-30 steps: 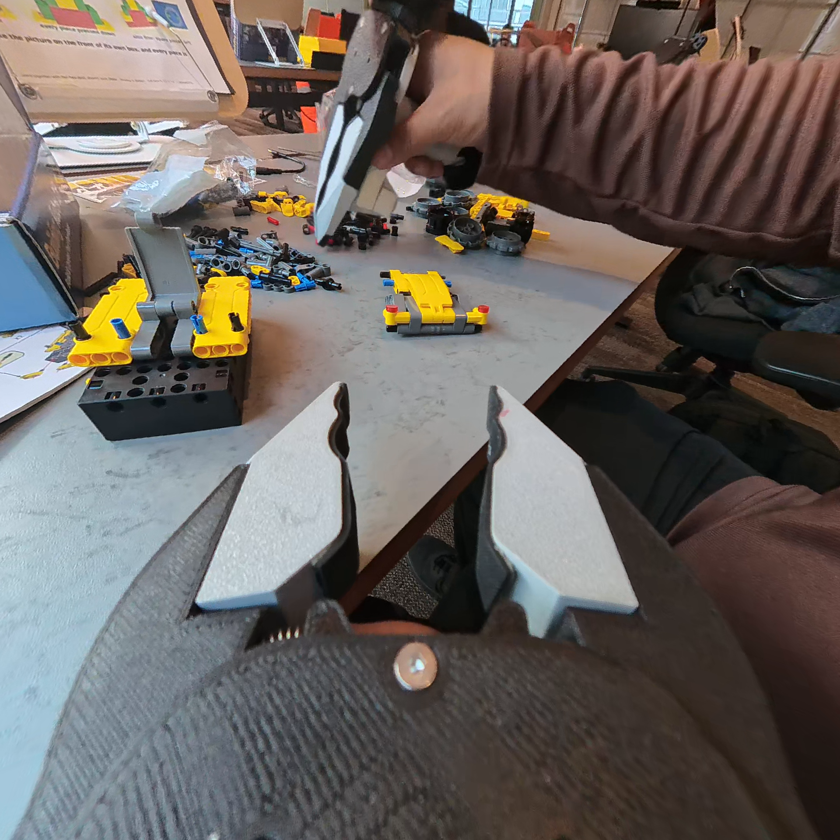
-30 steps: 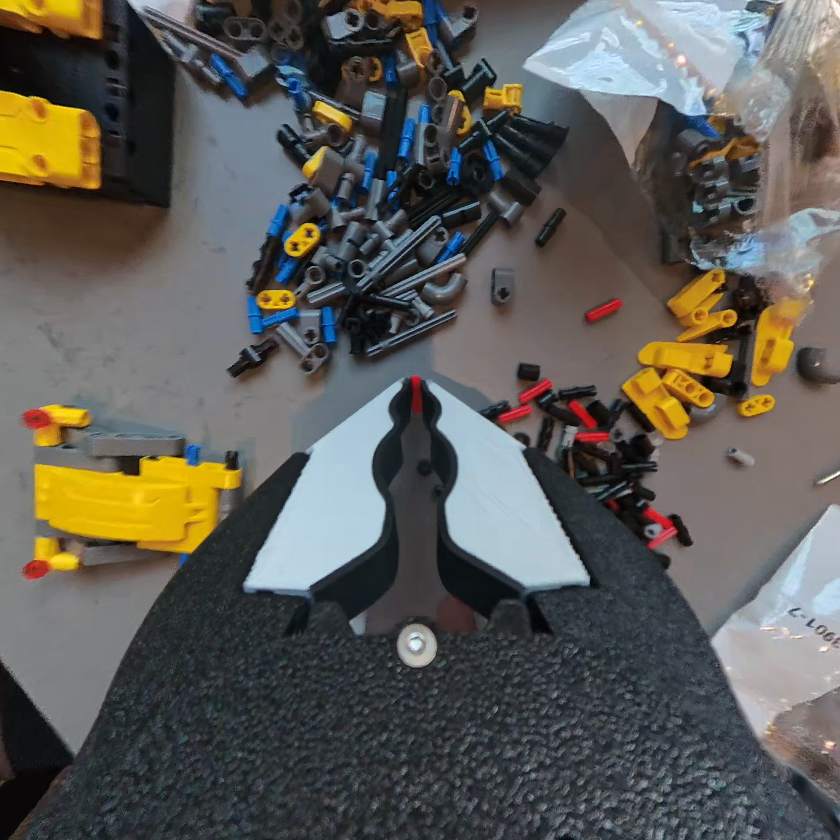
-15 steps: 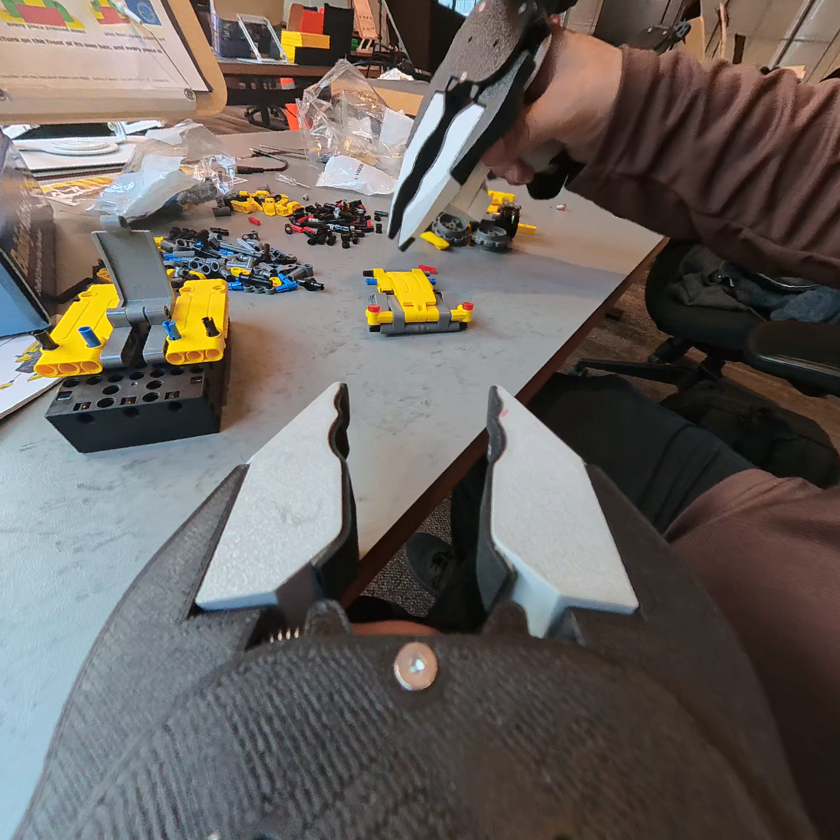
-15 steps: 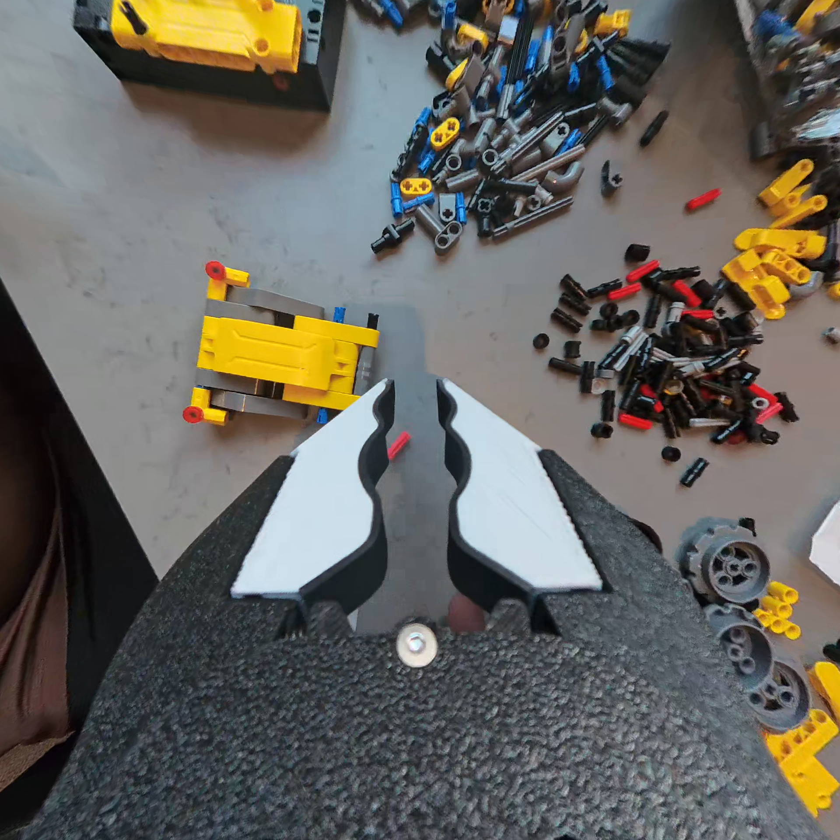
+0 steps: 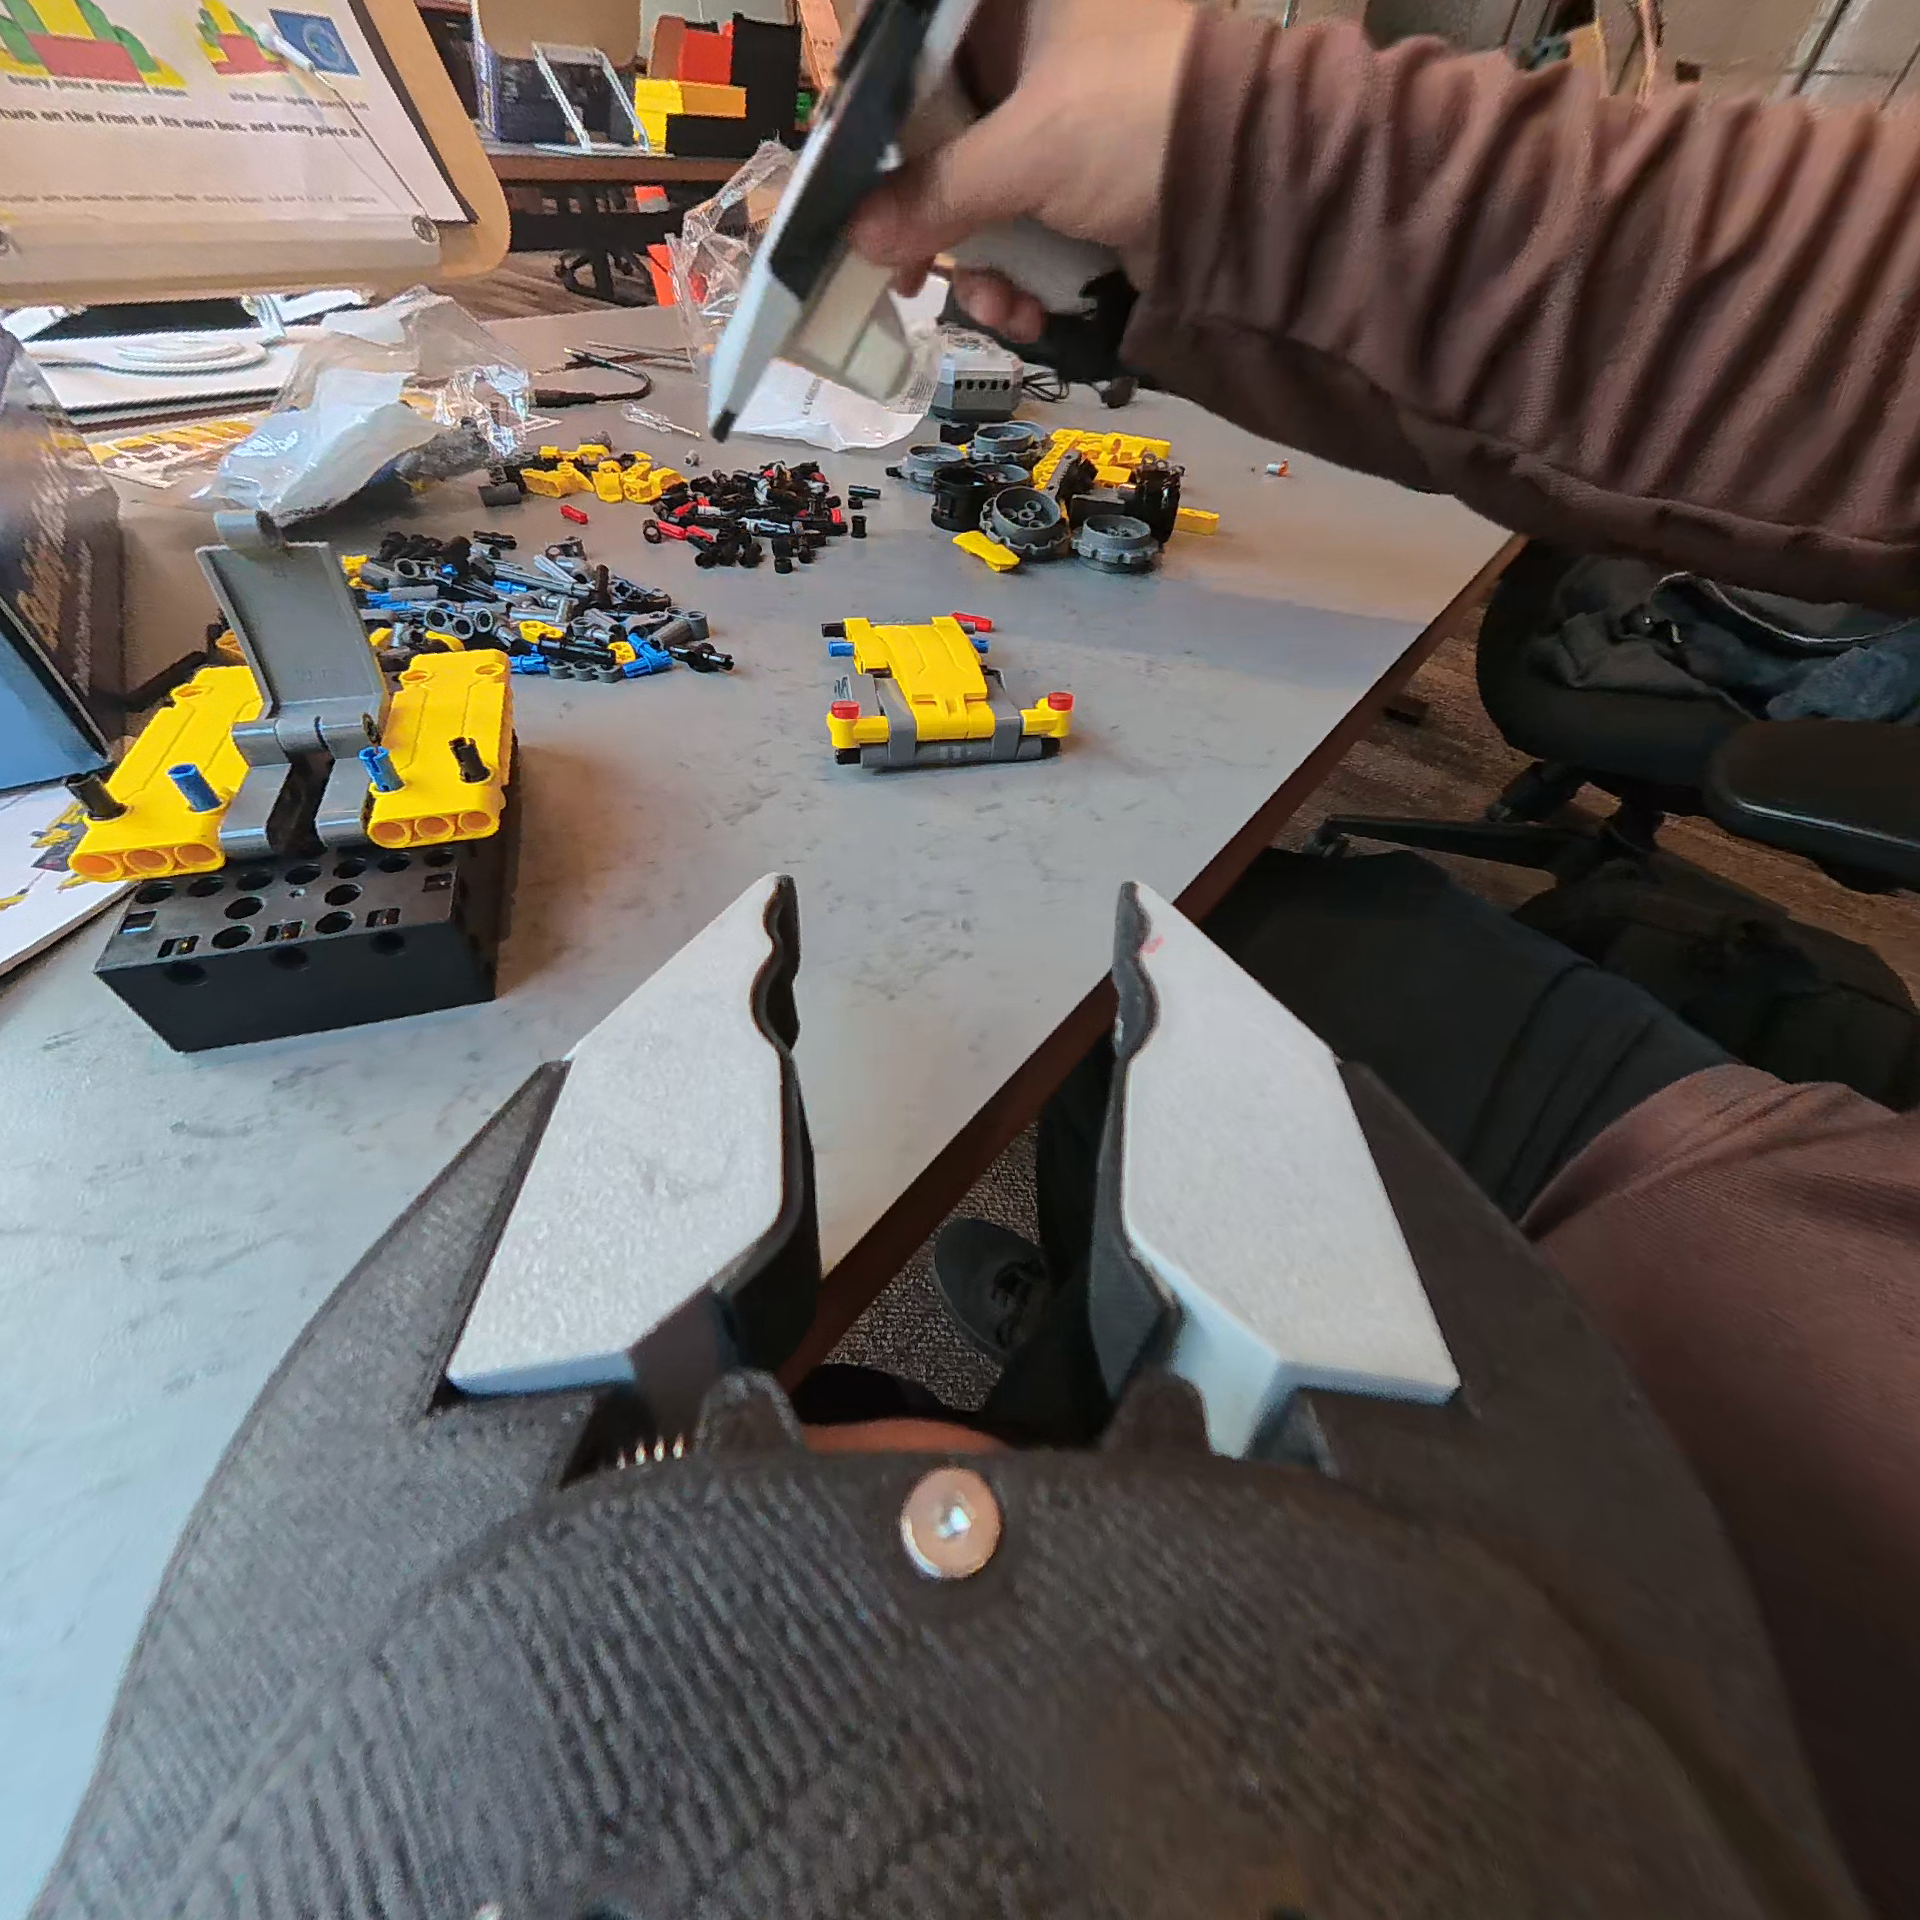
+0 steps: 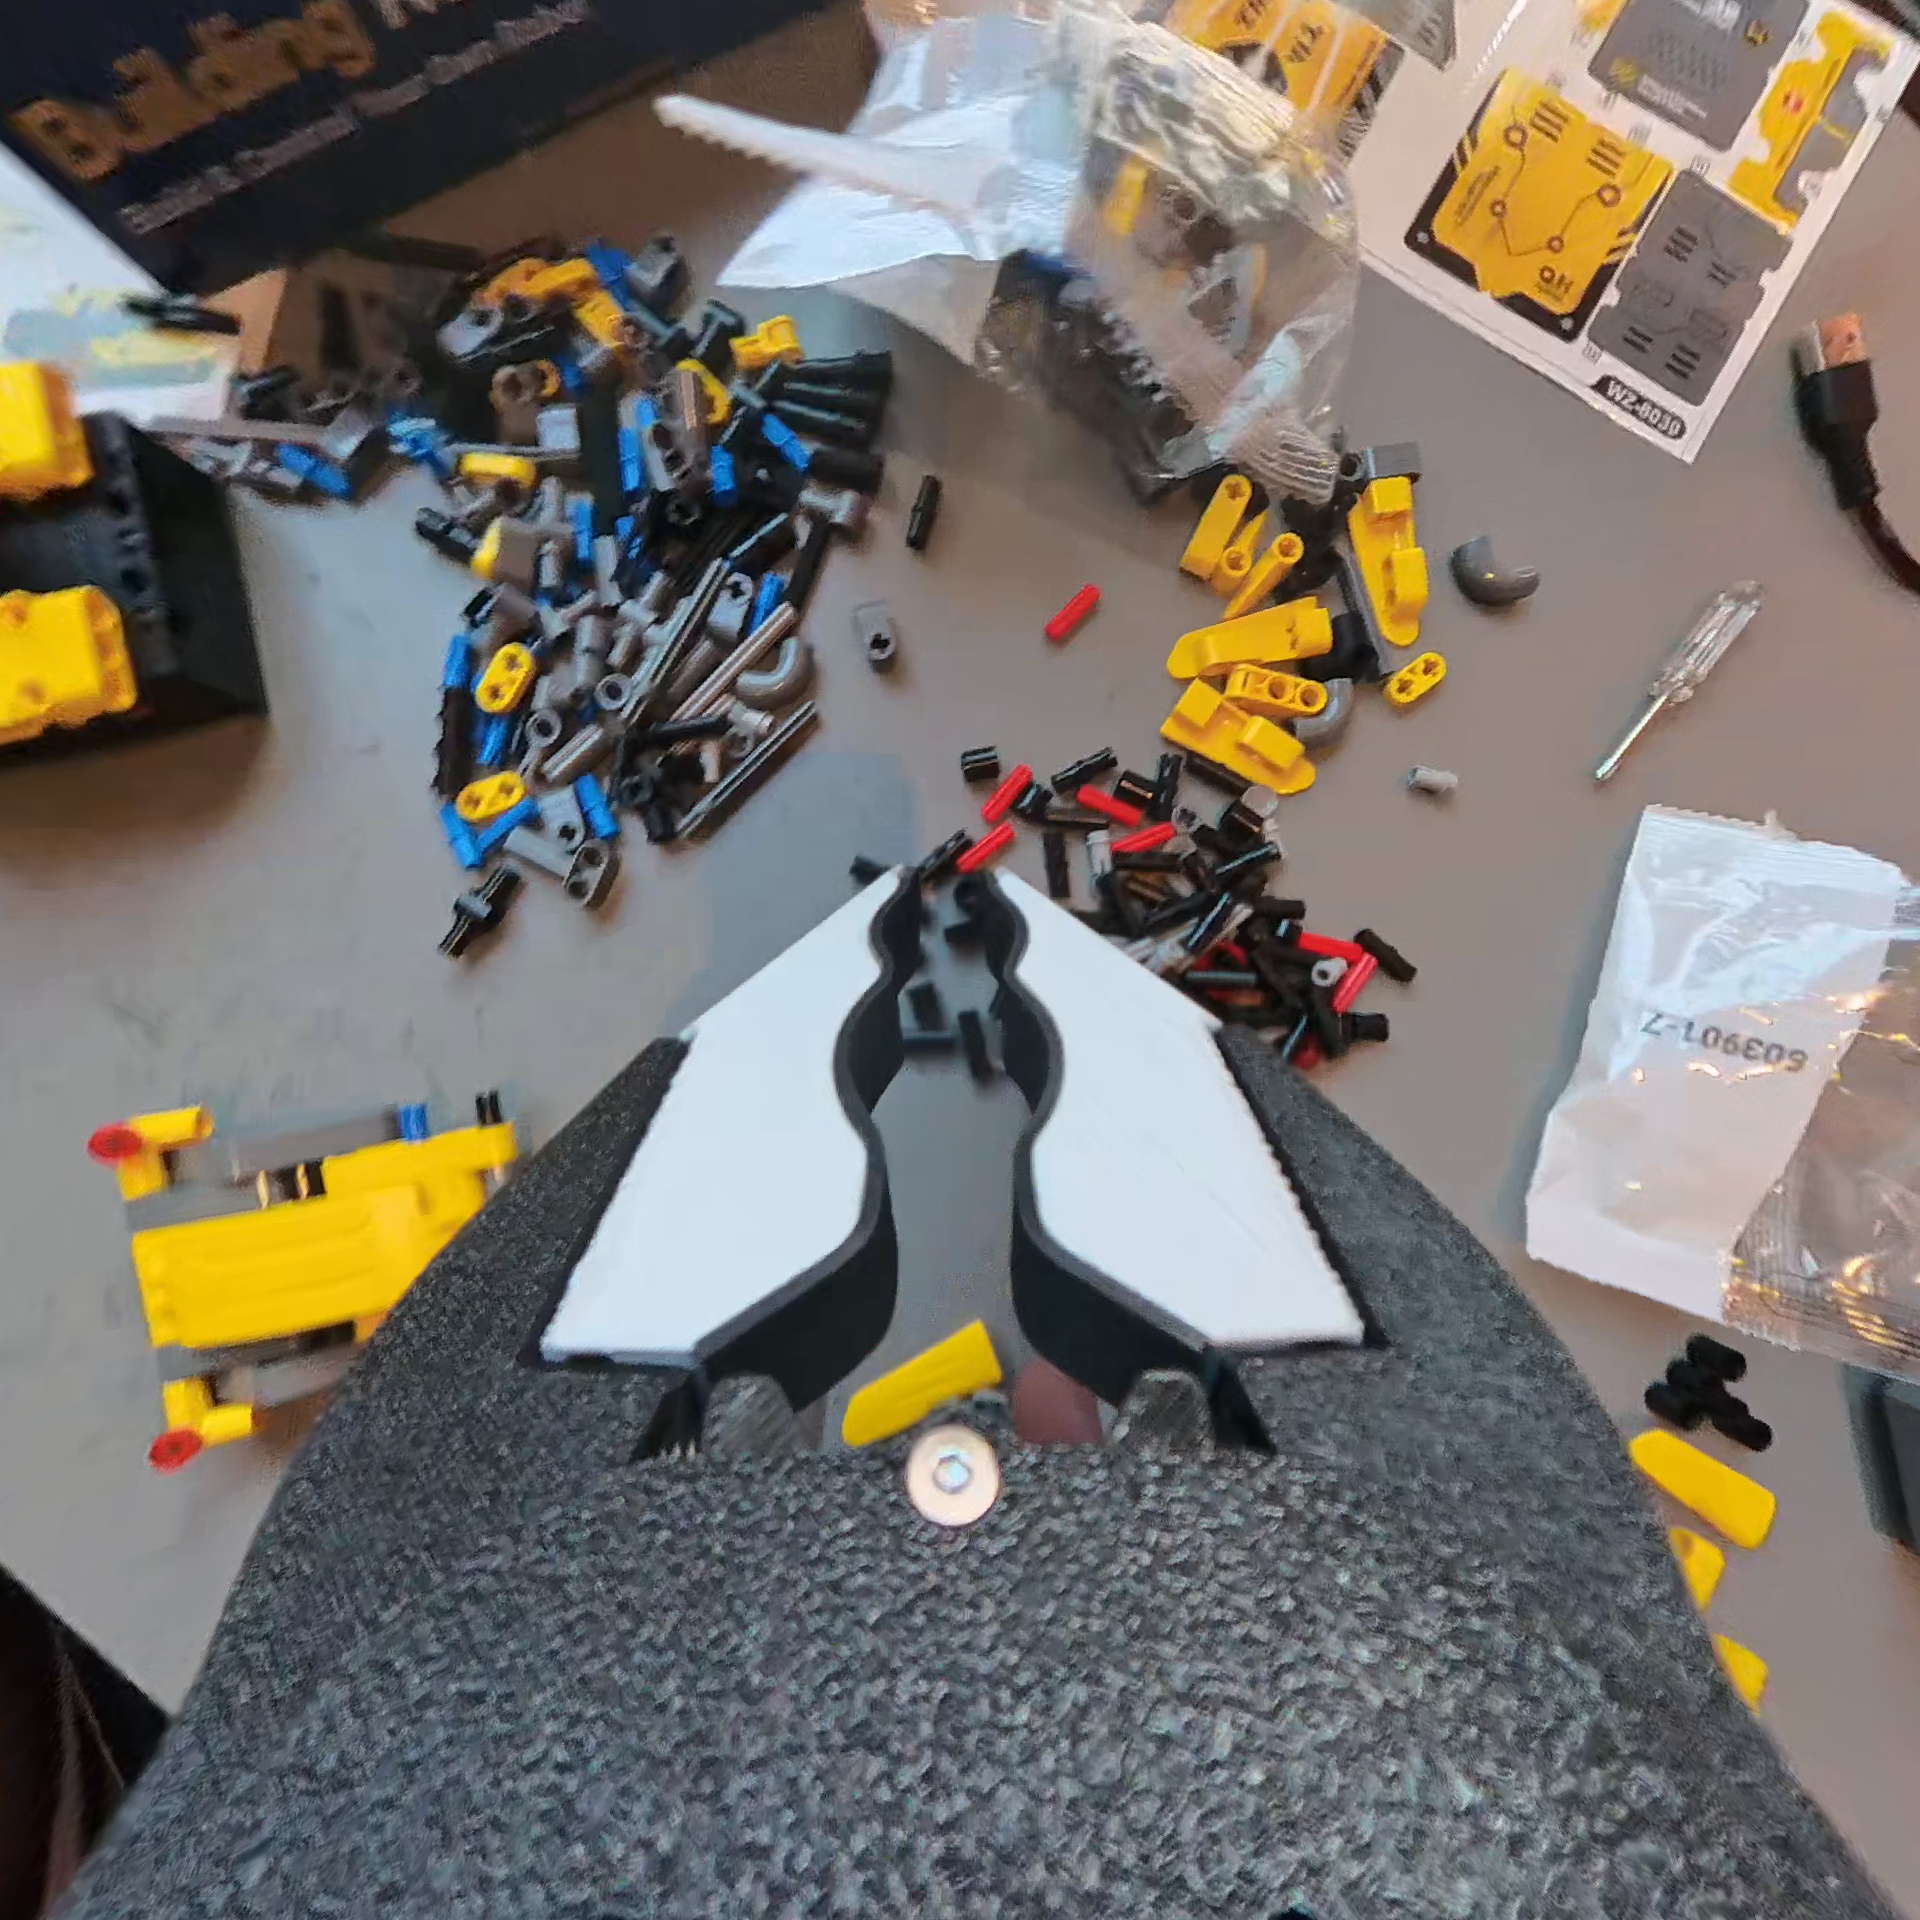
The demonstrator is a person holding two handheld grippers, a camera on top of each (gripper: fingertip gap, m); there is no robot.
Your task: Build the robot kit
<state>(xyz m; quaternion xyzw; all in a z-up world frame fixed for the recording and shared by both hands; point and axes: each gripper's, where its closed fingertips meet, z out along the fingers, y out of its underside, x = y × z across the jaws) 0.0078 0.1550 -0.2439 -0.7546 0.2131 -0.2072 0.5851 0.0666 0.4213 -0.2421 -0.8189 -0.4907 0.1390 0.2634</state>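
Note:
My right gripper [image 6: 948, 878] hangs just above the near edge of a pile of black and red pins [image 6: 1195, 894]. Its jaws are a narrow gap apart and hold nothing. In the left wrist view it [image 5: 722, 421] shows high over the same pile [image 5: 753, 514], held by a hand in a brown sleeve. A small yellow and grey assembly [image 6: 301, 1257] lies to its left on the table [image 5: 940, 691]. My left gripper [image 5: 956, 899] is open and empty over the table's front edge [image 5: 1299, 769]. A black block with yellow panels [image 5: 301, 831] stands to its left.
A pile of grey, blue and black parts [image 6: 634, 623] lies beyond the assembly. Loose yellow parts [image 6: 1278, 644], wheels [image 5: 1039, 509], plastic bags [image 6: 1143, 208], a sticker sheet [image 6: 1558, 208], a small screwdriver [image 6: 1673, 675] and a cable [image 6: 1839, 395] lie around. An office chair [image 5: 1714, 748] stands at the right. The gap from one gripper's tips to the other's is roughly 30 cm.
My right gripper was shut on a red pin, swung over beside the yellow assembly, opened and let the pin go. It is now back over the pin pile. My left gripper has barely moved.

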